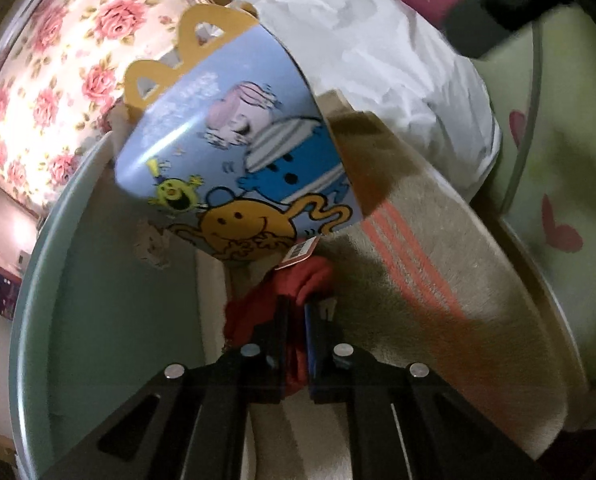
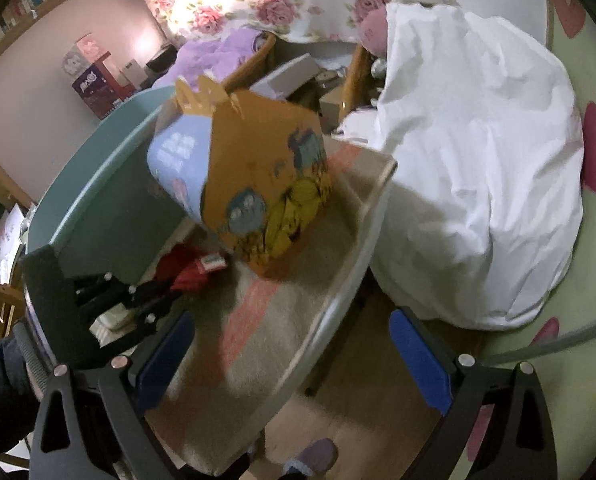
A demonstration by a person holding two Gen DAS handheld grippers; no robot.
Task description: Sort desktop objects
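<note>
My left gripper (image 1: 298,312) is shut on a red cloth item (image 1: 312,278) with a small striped tag (image 1: 300,254), the fabric pinched between its fingers. The right wrist view shows this gripper (image 2: 157,294) at the left, with the red cloth (image 2: 187,272) at its tips. Just behind the cloth stands a cartoon-printed paper box (image 1: 237,152) with yellow arched handles, blue on one face and orange on another (image 2: 265,184). My right gripper (image 2: 293,360) is open with nothing between its blue pads (image 2: 422,360). It hovers over the near edge of the beige mat (image 2: 257,320).
The mat with pink stripes (image 1: 438,260) lies on a round table whose rim (image 2: 338,300) curves to the right. A teal upright panel (image 1: 109,280) stands on the left. A large white bundle (image 2: 478,180) sits beyond the table's right side. A slippered foot (image 2: 314,456) shows on the floor.
</note>
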